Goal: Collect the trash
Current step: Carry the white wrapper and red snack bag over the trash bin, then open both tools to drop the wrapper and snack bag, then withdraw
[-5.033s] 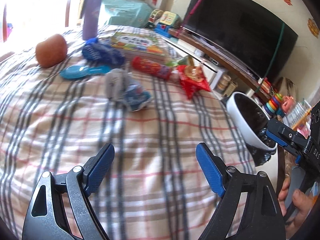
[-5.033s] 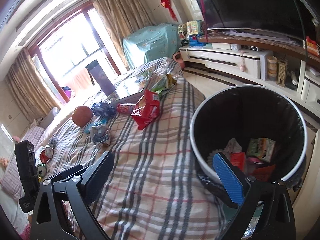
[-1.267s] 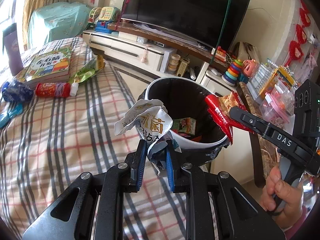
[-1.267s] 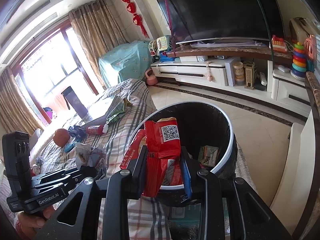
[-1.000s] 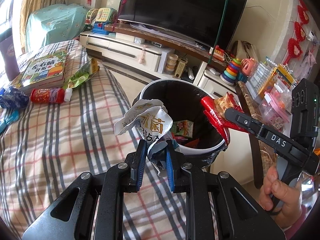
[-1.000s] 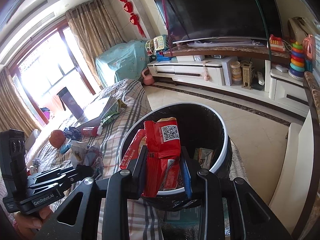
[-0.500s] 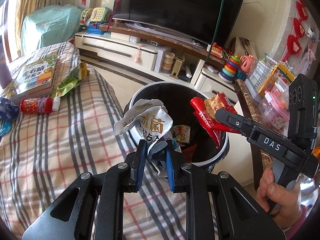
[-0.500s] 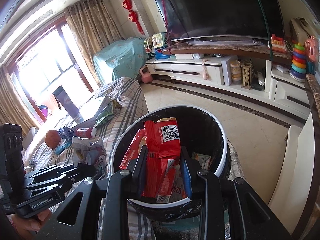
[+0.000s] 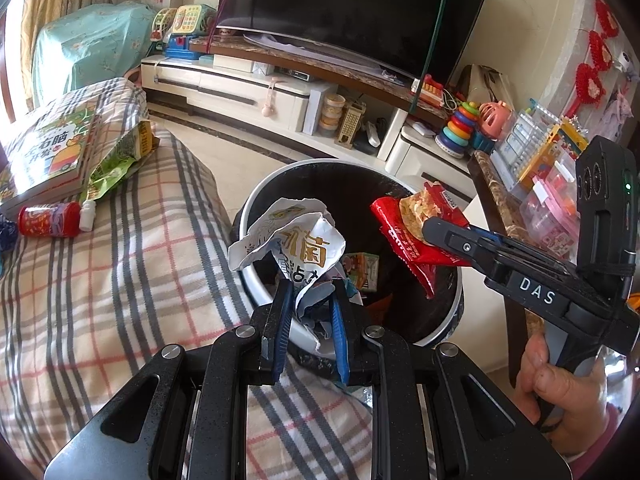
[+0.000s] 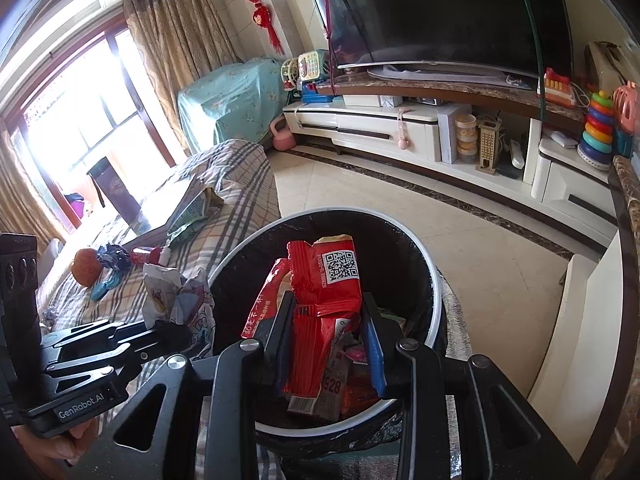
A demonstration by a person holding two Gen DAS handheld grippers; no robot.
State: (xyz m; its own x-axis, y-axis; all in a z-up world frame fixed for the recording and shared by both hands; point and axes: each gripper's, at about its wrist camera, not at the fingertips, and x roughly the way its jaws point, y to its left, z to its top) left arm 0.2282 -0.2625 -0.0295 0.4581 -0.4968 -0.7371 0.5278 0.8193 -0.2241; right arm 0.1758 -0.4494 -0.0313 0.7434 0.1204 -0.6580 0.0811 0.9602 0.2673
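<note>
My left gripper (image 9: 308, 294) is shut on a crumpled white wrapper (image 9: 294, 246) with gold print, held over the near rim of the trash bin (image 9: 256, 216). The bin is round, white-rimmed, lined with a black bag, and has several wrappers inside. My right gripper (image 10: 326, 308) is shut on a red snack bag (image 10: 324, 280) with a QR code, hanging above the bin's (image 10: 434, 276) opening. In the left wrist view the right gripper (image 9: 434, 226) reaches in from the right with the red bag (image 9: 412, 228). The left gripper (image 10: 176, 328) with the wrapper (image 10: 176, 296) shows at lower left in the right wrist view.
The plaid-covered table (image 9: 120, 280) carries a book (image 9: 44, 156), a green packet (image 9: 116, 160), a small red bottle (image 9: 50, 220), and in the right wrist view an orange ball (image 10: 86, 268) and blue wrappers (image 10: 114, 258). A TV stand (image 9: 280, 96) and a toy-laden counter (image 9: 532, 184) border the bin.
Both grippers have moved closer over the bin with their loads. The bin now sits larger and more central below them. Neither grip has changed.
</note>
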